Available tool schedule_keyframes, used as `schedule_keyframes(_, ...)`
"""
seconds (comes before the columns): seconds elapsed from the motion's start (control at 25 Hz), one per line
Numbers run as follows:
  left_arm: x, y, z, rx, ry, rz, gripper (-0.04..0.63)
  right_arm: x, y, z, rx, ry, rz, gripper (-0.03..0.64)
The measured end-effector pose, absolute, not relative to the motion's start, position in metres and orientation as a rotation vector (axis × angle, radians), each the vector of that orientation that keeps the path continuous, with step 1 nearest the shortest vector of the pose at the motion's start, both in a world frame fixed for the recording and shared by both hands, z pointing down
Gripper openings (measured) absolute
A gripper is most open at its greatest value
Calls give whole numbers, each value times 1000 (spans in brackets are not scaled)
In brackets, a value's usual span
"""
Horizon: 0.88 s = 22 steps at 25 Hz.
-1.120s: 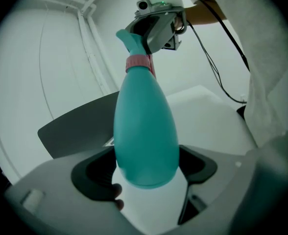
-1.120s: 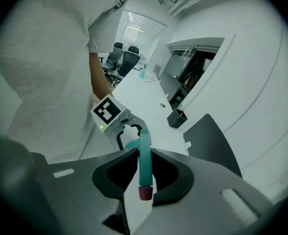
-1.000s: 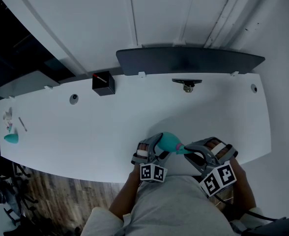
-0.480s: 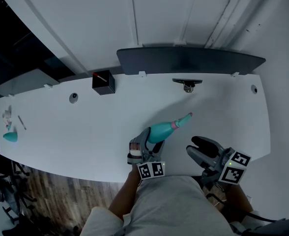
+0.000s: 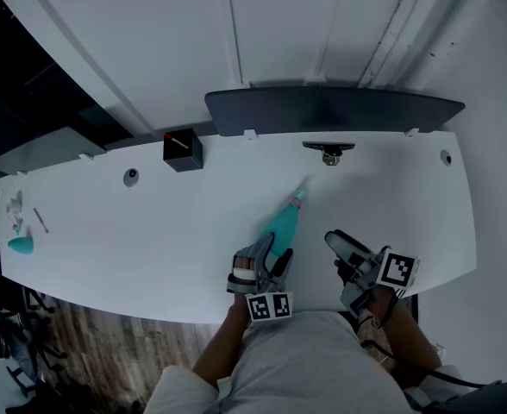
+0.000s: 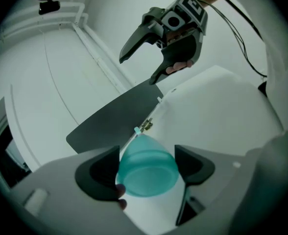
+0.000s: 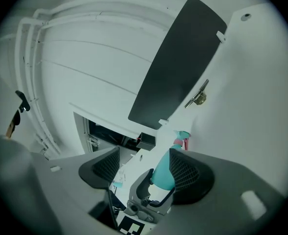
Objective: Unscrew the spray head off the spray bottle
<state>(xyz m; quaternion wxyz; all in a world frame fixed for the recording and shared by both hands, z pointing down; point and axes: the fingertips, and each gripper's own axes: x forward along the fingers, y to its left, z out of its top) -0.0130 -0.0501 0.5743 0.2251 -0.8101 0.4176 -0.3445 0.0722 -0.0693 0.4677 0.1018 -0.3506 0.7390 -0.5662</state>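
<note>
**Desk:** Where was the bottle at that point?

**Me:** The spray bottle (image 5: 278,225) sat in the lower middle of the head view, over the white table (image 5: 150,222). Its base was toward me and the spray head (image 5: 297,199) aimed at the upper right. The head was on its neck, so I judged the unscrewing unfinished.

**Desk:** What had hold of it?

**Me:** My left gripper (image 5: 272,253). Its jaws had just been closing and stood wide round the fat base, with the pads against both sides. In that gripper's view the round bottom filled the gap at lower centre. I held it by the base because that left the whole neck free for the other tool.

**Desk:** And the right one?

**Me:** The right gripper (image 5: 335,250) was at the lower right of the head view, apart from the bottle. Its jaws had just been opening, and they stood wide with nothing between them. I judged that suited a fresh bite on the head.

**Desk:** Was the nozzle resting on the table?

**Me:** I couldn't tell.

**Desk:** Anything crowding you?

**Me:** No. The black box (image 5: 182,148) and the dark panel (image 5: 331,109) lay in the upper part of the frame, well apart.
</note>
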Motion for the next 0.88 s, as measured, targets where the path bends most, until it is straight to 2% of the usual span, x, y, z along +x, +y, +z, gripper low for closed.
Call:
schedule_keyframes(0.36,-3,-40,571,-2195,1074,-922,345,70,-82,504,-1059,2228,-1703,325)
schedule_keyframes(0.56,10,-27,568,-2121,967,-917,344,67,-112,560,-1137,2021,-1889,370)
schedule_keyframes(0.88,25,-24,559,-2074,854,-856,342,63,-137,599,-1164,1758,-1986,360)
